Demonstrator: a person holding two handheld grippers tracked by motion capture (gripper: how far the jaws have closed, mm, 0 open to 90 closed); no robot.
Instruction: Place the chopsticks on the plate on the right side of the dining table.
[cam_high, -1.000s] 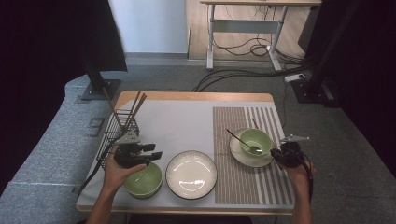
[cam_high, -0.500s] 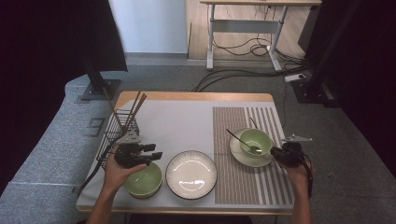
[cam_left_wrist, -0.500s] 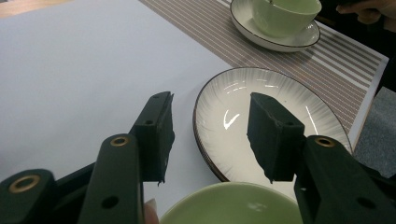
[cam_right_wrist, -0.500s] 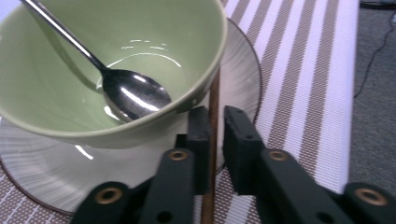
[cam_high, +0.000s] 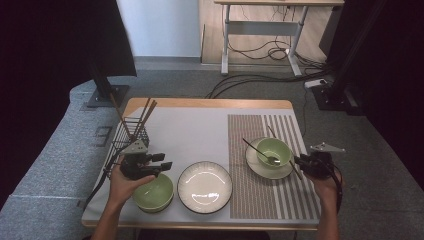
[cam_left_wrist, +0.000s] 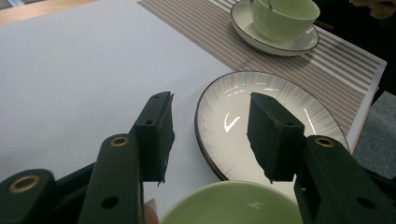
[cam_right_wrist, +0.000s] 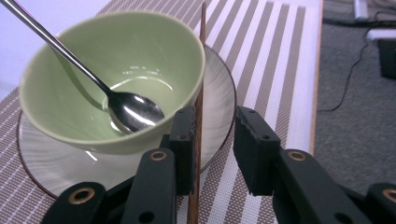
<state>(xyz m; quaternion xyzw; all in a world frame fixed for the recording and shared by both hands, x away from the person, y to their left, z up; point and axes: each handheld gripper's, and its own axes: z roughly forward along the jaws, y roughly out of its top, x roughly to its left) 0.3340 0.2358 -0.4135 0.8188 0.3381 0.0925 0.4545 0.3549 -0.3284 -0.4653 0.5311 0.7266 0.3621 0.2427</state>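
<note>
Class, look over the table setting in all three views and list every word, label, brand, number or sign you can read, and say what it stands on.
None: no readable text stands on the pale green ceramic bowl with the steel spoon, the white ribbed plate, the black wire basket of chopsticks or the brown striped placemat.
The wooden chopstick between the right gripper's jaws is plain too.

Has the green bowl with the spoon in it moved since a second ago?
No. The green bowl sits on its saucer on the striped mat, as before.
</note>
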